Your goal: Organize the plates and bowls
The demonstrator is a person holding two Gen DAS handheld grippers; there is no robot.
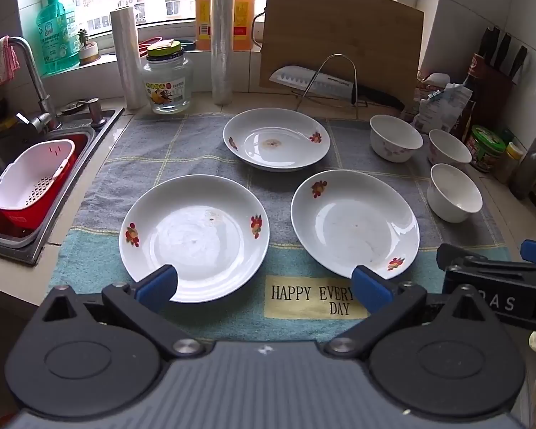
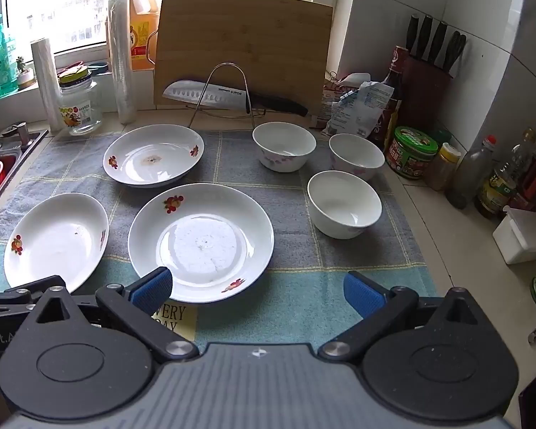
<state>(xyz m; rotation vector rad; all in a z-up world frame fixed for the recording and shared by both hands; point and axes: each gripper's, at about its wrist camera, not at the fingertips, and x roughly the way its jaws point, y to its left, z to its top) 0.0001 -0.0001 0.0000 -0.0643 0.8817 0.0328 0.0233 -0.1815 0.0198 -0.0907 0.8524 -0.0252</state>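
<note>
Three white plates with fruit prints lie apart on a towel: a near-left plate (image 1: 194, 237) (image 2: 55, 239), a near-right plate (image 1: 354, 221) (image 2: 201, 241) and a far plate (image 1: 276, 139) (image 2: 152, 155). Three white bowls stand apart at the right: a far bowl (image 1: 395, 137) (image 2: 284, 146), a middle bowl (image 1: 448, 146) (image 2: 355, 155) and a near bowl (image 1: 454, 193) (image 2: 343, 203). My left gripper (image 1: 264, 286) is open and empty, hovering above the towel's front edge. My right gripper (image 2: 259, 291) is open and empty, just in front of the near-right plate.
A blue-grey towel (image 1: 196, 143) (image 2: 303, 286) covers the counter. A sink (image 1: 3, 164) with a red-and-white strainer (image 1: 32, 182) lies left. A cutting board (image 1: 339, 35) (image 2: 243, 50), knife (image 2: 210, 94), wire rack (image 2: 221, 93), jar (image 1: 166, 78) and film rolls (image 1: 222, 35) stand behind. Bottles and jars (image 2: 411, 152) crowd the right.
</note>
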